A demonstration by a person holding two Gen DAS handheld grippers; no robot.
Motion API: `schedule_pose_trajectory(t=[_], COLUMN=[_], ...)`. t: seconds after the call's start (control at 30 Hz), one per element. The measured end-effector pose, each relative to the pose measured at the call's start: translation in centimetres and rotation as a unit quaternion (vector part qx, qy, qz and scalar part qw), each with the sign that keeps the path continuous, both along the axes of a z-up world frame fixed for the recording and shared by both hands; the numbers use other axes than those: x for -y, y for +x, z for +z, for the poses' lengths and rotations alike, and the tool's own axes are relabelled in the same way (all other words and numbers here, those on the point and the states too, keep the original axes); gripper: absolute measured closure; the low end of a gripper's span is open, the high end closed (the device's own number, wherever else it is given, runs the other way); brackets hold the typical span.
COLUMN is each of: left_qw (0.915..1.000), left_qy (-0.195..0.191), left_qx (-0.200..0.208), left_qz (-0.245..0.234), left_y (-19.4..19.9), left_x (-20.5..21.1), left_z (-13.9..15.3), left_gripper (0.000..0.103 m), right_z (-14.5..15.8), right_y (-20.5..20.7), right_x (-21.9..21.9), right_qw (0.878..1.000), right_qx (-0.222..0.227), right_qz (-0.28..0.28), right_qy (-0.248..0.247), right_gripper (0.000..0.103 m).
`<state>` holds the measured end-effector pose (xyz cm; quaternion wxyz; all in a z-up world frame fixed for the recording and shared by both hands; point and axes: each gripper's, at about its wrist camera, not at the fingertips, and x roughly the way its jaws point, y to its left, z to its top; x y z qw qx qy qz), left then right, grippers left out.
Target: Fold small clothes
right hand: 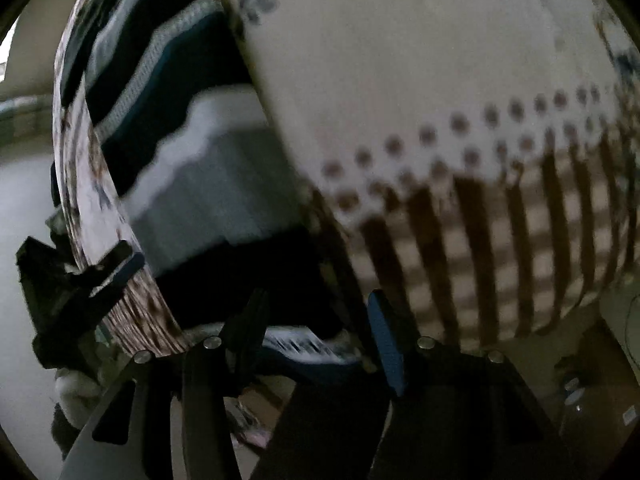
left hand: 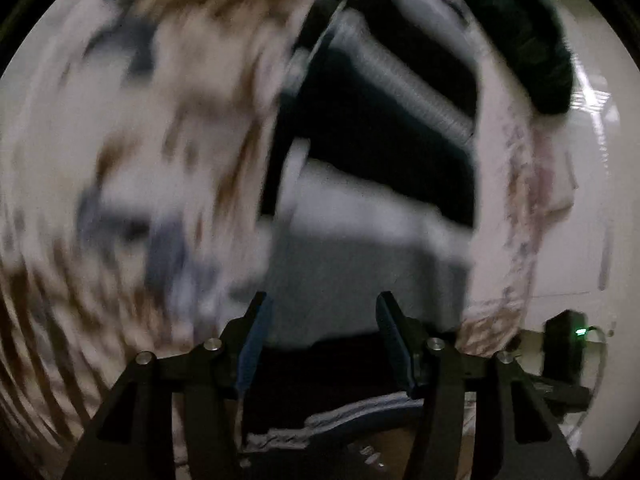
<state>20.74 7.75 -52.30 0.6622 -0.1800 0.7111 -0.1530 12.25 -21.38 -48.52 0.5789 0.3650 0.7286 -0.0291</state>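
Lower frame, both views: the left gripper [left hand: 322, 316] and right gripper [right hand: 316, 320] stand with fingers spread wide, gripping nothing. Beyond them a dark, grey and white striped garment [left hand: 360, 216] lies across a patterned cloth [right hand: 440, 80], centre frame. It looks largely unfolded, so folding seems barely begun. Motion blur smears the print; the garment's edges are cut off.

Dim room; pale wall [left hand: 600, 200], dark box [left hand: 564, 344] with green light.
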Motion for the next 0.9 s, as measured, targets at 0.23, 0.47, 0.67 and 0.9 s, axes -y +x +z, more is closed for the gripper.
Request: schedule_pose_trajectory(t=[0.23, 0.47, 0.67, 0.9], left_qw=[0.9972, 0.9989, 0.9965, 0.9979], left_qy=[0.012, 0.013, -0.061, -0.054], left_qx=[0.069, 0.034, 0.004, -0.004], left_qz=[0.029, 0.029, 0.056, 0.036], left_y=[-3.8, -4.4, -8.8, -11.0], left_x=[0.1, -3.3, -4.7, -1.7], left_z=[0.8, -0.3, -1.0, -3.2], left_gripper=[0.095, 0.087, 0.039, 0.041], right_z=[-2.8, -2.5, -2.2, -6.6], right_y=[-2.8, -3.0, -3.9, -5.3], right_x=[-2.6, -2.6, -0.7, 0.6], right_qw=[0.999, 0.998, 0.998, 0.992], right_qx=[0.017, 0.013, 0.032, 0.045], right_qz=[0.009, 0.057, 0.043, -0.008], right_qy=[0.041, -0.007, 0.016, 0.113], right_gripper=[0.095, 0.081, 0.039, 0.040])
